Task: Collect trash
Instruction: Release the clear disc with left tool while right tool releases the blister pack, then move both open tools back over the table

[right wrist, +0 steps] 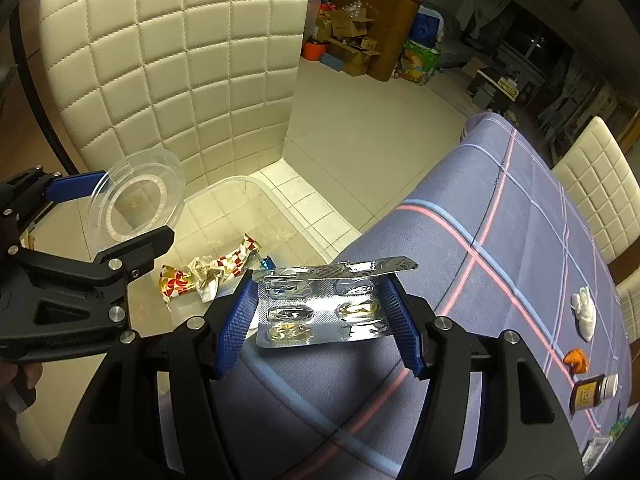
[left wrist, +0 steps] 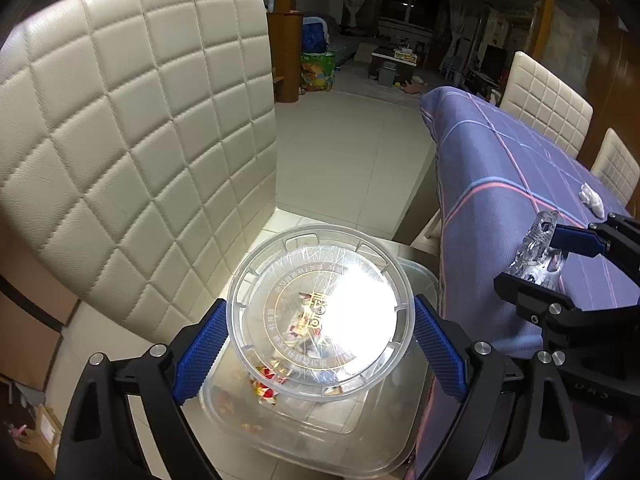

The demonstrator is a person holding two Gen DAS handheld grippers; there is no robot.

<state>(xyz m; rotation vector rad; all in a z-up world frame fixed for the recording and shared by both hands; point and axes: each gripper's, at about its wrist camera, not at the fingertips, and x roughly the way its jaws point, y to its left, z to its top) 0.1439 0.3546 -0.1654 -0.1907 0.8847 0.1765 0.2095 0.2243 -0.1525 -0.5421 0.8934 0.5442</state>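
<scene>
R gripper is clamping a pill pack flat over the table edge — long axis running away from it, bin lying ahead-left, below. L gripper is pinching a clear lid over the bin, tilted — L is nearer. Wrapper inside already.

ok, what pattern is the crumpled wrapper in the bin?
Red-and-white checks with gold edges on the crumpled wrapper, lying in the clear bin. Clearest in the right wrist view.

Three cream chairs, two grippers, one clear bin, one round lid, one blister pack.
</scene>
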